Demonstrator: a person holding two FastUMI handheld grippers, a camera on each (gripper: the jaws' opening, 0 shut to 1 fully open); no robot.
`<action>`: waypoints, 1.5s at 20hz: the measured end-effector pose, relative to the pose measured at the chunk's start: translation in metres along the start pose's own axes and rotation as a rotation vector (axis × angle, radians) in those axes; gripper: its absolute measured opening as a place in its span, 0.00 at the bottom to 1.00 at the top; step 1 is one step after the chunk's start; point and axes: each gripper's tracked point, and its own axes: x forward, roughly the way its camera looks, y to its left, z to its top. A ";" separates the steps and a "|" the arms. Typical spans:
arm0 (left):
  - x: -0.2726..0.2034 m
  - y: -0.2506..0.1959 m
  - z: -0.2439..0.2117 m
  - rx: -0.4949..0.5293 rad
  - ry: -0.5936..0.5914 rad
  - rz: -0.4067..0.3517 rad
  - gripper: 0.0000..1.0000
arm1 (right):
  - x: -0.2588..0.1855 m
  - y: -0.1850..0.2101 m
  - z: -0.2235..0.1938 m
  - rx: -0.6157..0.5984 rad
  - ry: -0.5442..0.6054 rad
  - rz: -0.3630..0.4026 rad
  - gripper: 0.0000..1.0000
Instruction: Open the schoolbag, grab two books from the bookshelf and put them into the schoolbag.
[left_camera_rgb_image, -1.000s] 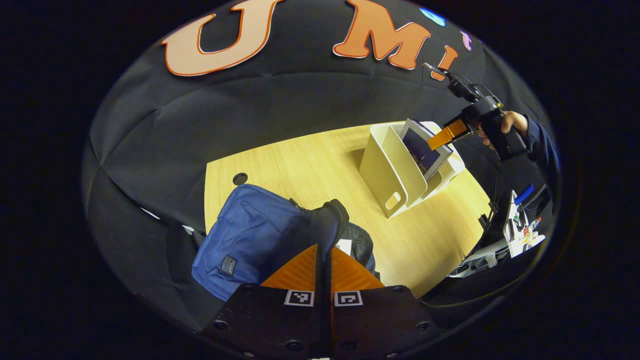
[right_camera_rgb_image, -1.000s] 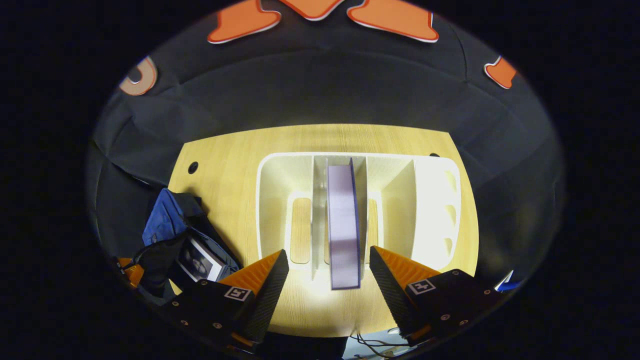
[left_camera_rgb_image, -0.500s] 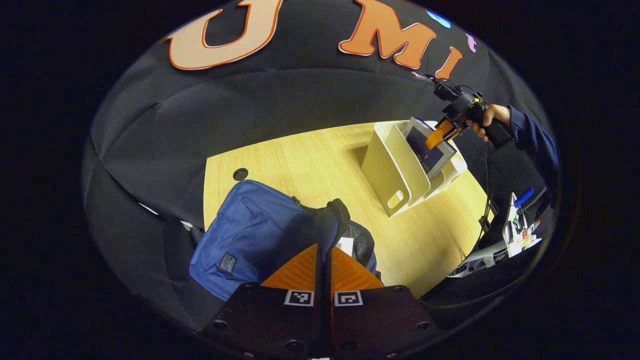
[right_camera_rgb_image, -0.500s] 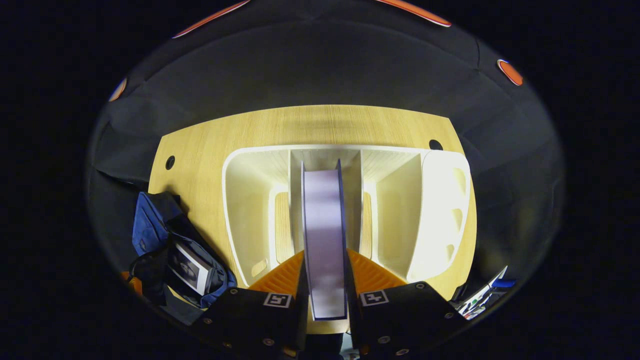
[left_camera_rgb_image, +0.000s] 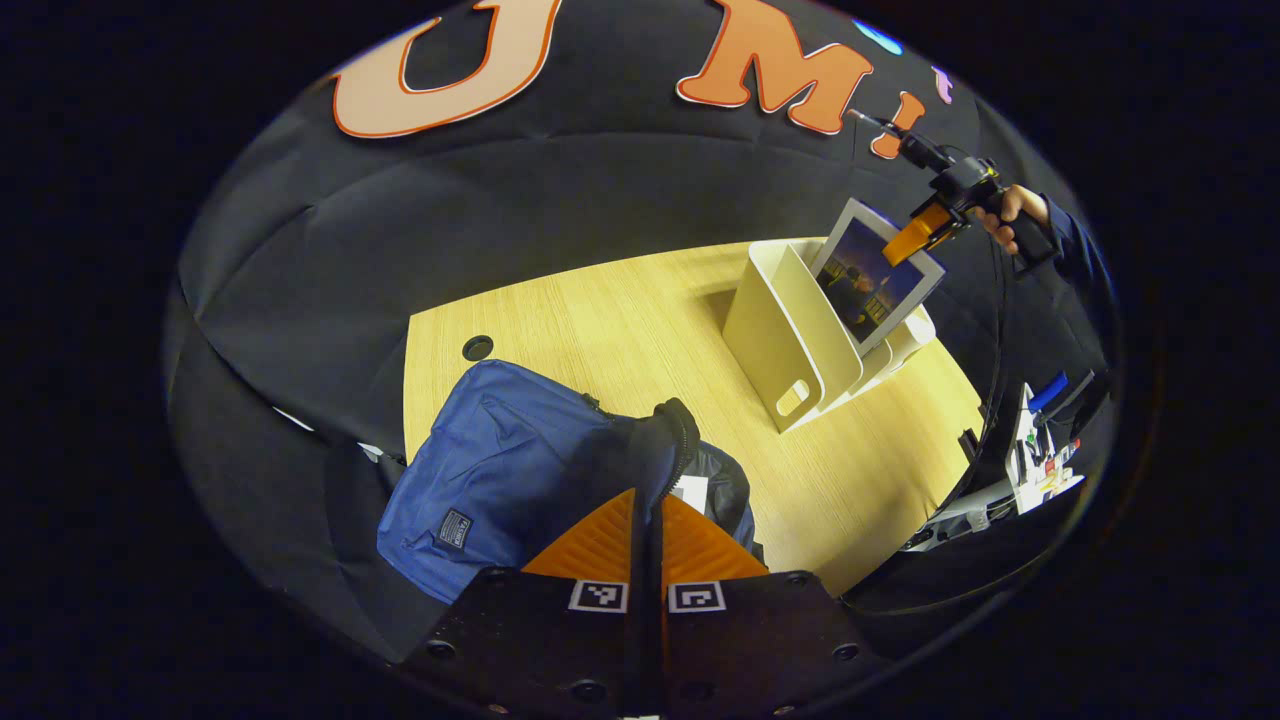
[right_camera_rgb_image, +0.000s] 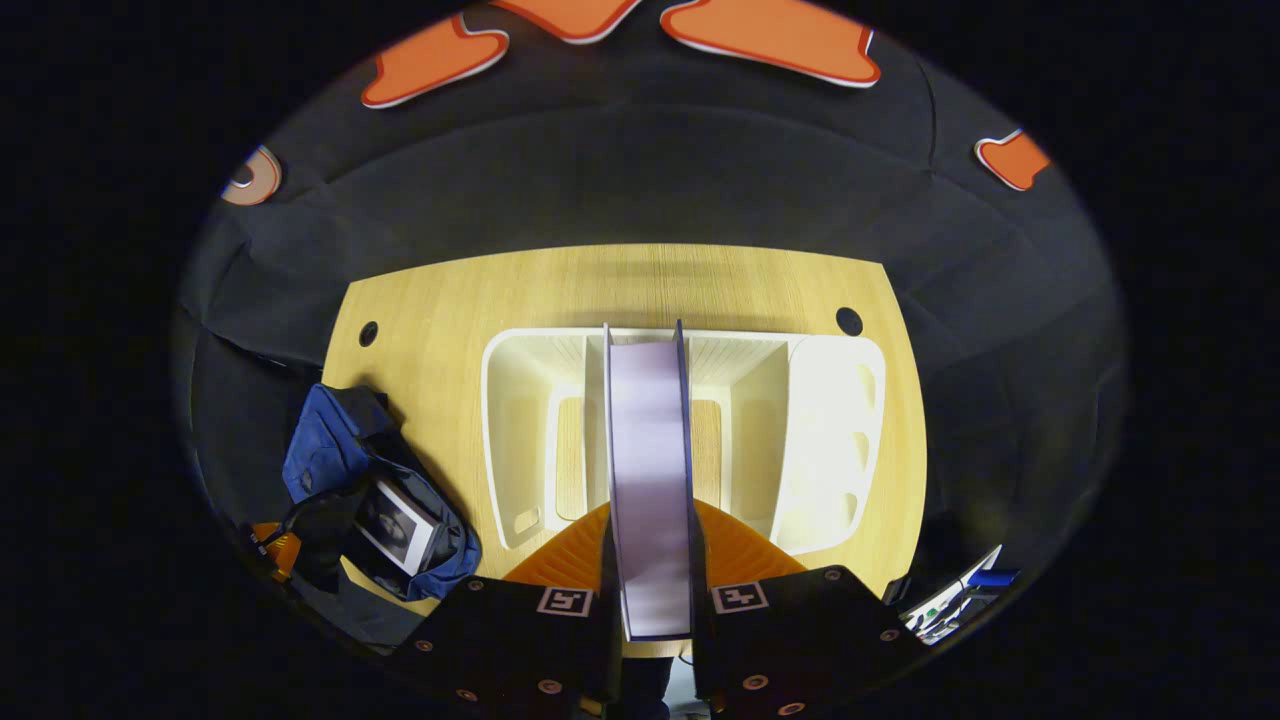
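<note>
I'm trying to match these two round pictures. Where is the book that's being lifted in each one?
Left gripper view: the book is upper right, above the white shelf, pinched by the right gripper.
Right gripper view: it is at centre, edge-on, between the fingers.
Shared landmark: the blue schoolbag.

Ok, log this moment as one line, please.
stage: second book lift | right gripper: shut on book, partly above bookshelf | left gripper: shut on schoolbag flap | one book in schoolbag
</note>
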 end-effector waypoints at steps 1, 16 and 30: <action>0.000 0.001 0.000 0.000 0.000 0.001 0.00 | -0.012 0.001 0.001 -0.005 -0.012 0.011 0.28; -0.002 0.000 0.002 0.001 -0.015 0.019 0.01 | -0.109 0.046 -0.039 0.043 -0.113 0.299 0.28; -0.007 0.003 0.006 0.006 -0.029 0.060 0.01 | -0.050 0.195 -0.121 0.137 0.041 0.660 0.28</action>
